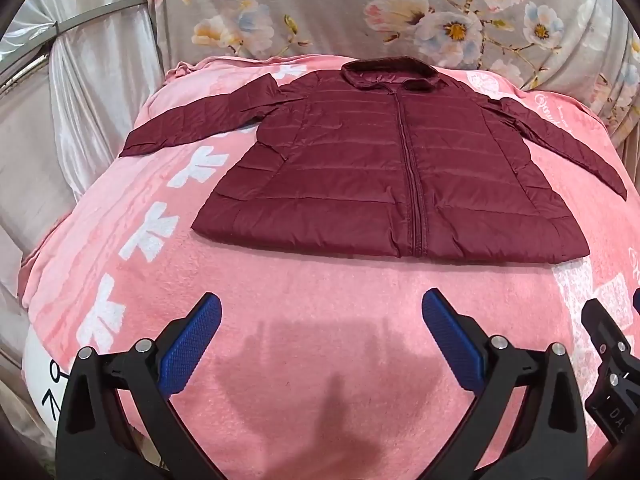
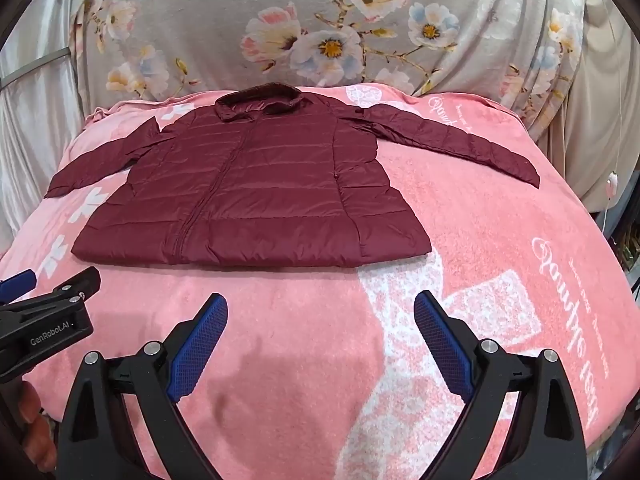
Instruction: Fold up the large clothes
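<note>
A maroon quilted puffer jacket (image 1: pixel 372 172) lies flat and zipped on a pink blanket (image 1: pixel 304 300), collar at the far end, both sleeves spread out to the sides. It also shows in the right wrist view (image 2: pixel 256 196). My left gripper (image 1: pixel 322 306) is open and empty, hovering over the blanket short of the jacket's hem. My right gripper (image 2: pixel 320 306) is open and empty, also short of the hem. Each gripper shows at the edge of the other's view, the right one (image 1: pixel 608 356) and the left one (image 2: pixel 48 316).
The pink blanket (image 2: pixel 480 240) covers a raised surface with rounded edges. A floral grey sheet (image 1: pixel 400 8) hangs behind it. Shiny pale curtains (image 1: pixel 88 80) hang at the left. A cord (image 2: pixel 610 184) hangs at the far right.
</note>
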Available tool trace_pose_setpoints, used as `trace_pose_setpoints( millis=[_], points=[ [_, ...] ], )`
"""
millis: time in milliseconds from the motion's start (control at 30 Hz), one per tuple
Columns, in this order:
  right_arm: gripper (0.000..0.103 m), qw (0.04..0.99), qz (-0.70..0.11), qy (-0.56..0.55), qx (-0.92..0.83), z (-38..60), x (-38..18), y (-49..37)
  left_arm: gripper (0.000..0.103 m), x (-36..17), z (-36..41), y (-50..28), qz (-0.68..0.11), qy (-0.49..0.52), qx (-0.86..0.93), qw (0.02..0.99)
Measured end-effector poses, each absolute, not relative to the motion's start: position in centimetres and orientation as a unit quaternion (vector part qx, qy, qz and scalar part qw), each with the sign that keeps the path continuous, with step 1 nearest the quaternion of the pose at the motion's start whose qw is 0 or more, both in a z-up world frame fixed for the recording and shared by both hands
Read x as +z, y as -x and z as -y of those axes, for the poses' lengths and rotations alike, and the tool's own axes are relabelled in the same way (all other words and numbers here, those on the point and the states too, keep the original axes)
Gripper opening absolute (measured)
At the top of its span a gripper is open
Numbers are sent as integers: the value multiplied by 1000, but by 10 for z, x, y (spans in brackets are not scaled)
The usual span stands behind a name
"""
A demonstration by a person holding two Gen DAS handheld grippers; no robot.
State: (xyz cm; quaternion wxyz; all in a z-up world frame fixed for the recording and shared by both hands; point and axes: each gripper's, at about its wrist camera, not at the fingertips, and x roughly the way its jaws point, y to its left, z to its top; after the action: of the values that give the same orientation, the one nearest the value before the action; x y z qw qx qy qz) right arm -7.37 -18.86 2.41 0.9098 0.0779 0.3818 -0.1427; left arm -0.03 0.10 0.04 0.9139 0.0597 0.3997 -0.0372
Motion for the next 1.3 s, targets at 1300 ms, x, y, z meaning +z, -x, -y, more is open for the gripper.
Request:
trace_pose_setpoints(
  millis=[1300],
  points=[
    [92,918,-368,-59,-137,175,30,74,98,12,-13,8,-390,-74,-24,918]
  ],
)
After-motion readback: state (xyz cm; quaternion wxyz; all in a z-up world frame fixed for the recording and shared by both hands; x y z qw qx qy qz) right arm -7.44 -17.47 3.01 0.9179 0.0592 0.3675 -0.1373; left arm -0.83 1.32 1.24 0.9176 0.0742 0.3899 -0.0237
